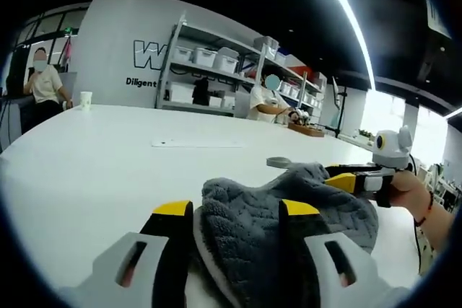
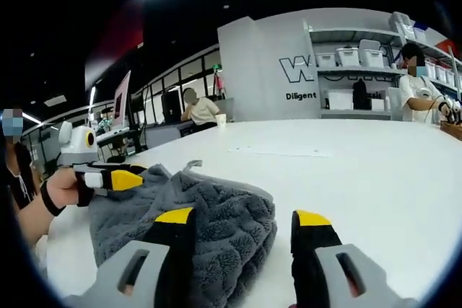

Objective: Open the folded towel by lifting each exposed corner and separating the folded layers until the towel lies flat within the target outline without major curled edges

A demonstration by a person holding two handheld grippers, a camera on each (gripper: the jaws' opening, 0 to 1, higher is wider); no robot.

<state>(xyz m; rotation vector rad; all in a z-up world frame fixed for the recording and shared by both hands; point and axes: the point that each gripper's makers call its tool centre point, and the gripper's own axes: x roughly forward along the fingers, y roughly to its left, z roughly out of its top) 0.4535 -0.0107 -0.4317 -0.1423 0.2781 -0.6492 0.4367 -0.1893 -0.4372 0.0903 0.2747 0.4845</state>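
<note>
Left gripper view: our left tool (image 1: 234,214) pinches the towel (image 1: 289,210) on the desk (image 1: 108,171); right tool (image 2: 245,225) spread beside towel.

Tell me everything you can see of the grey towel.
The grey towel is thick and plush with a ribbed, fluffy pile, still bunched in folded layers on the white table, not flat. A paler edge band shows along one fold, and a small loop sticks up at one corner. In the left gripper view it fills the gap between the left gripper fingers; the right gripper reaches its far edge. In the right gripper view it lies beside one finger of the open right gripper.
</note>
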